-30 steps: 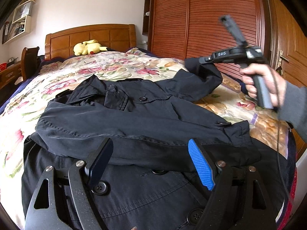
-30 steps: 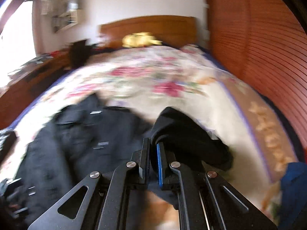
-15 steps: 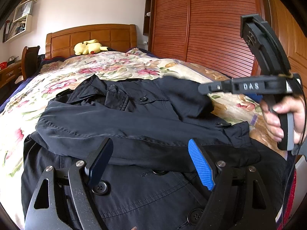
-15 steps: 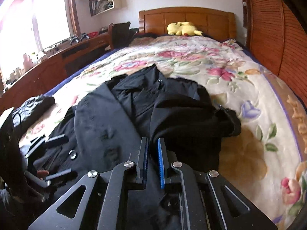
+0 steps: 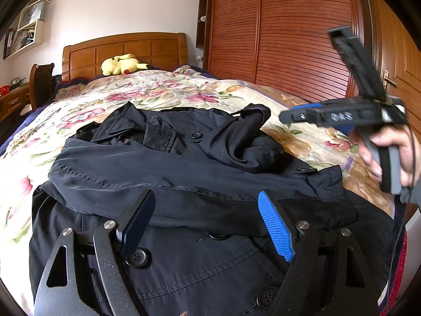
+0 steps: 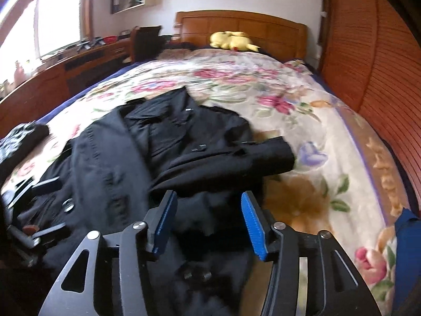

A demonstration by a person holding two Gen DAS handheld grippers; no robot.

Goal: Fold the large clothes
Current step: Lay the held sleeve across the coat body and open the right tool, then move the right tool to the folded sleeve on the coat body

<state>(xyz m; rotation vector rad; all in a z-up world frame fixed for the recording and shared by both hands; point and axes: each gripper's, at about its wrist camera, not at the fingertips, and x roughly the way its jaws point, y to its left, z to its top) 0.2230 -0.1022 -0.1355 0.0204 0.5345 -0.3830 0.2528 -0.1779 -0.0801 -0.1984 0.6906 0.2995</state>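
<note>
A black buttoned coat (image 5: 184,173) lies face up on the floral bedspread (image 5: 163,92). One sleeve (image 5: 158,181) is folded across its body. The other sleeve (image 5: 252,142) lies bunched on the chest, and in the right wrist view this sleeve (image 6: 236,155) rests free. My left gripper (image 5: 205,200) hovers open over the coat's lower front with nothing between its fingers. My right gripper (image 6: 208,197) is just above the coat's right side, its jaws opening, and only loose cloth shows below the gap. In the left wrist view a hand holds the right gripper (image 5: 289,115) over the bed's right side.
A yellow plush toy (image 5: 121,64) lies by the wooden headboard (image 5: 123,50). Slatted wardrobe doors (image 5: 289,39) run along the bed's right. A desk (image 6: 79,63) and chair stand on the left. A dark bundle (image 6: 23,137) lies at the bed's left edge.
The right gripper carried the sleeve from the bed's right side over onto the coat's chest, then opened and let it go. The left gripper stayed still and open.
</note>
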